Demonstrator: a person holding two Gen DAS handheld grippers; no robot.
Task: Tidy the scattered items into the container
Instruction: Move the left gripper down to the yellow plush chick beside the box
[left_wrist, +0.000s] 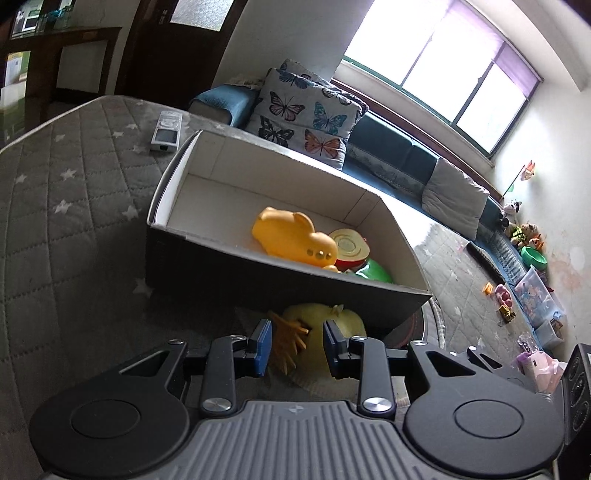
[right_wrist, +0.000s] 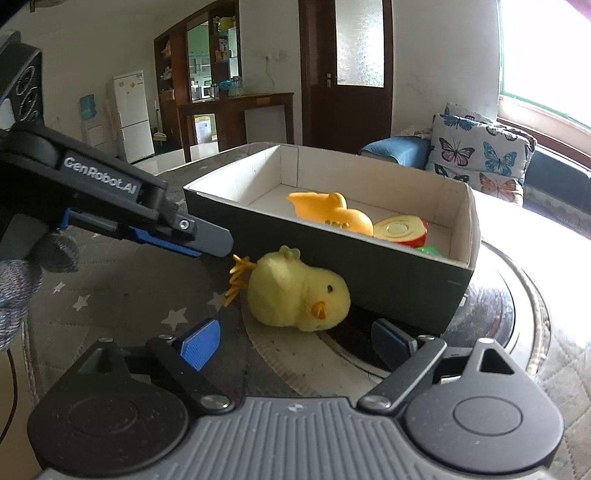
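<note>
Plush chick lying on its side on the worktop, just outside the near wall of the box, orange feet pointing away from it. Inside the box: orange rabbit toy, half apple touching it, green piece in the near corner. Left claw partly open, pads on either side of the chick's feet end; contact not clear. Right claw spread wide, low before the chick, empty. Remote on the worktop beyond the box's far corner. Butterfly cushion behind the box.
</note>
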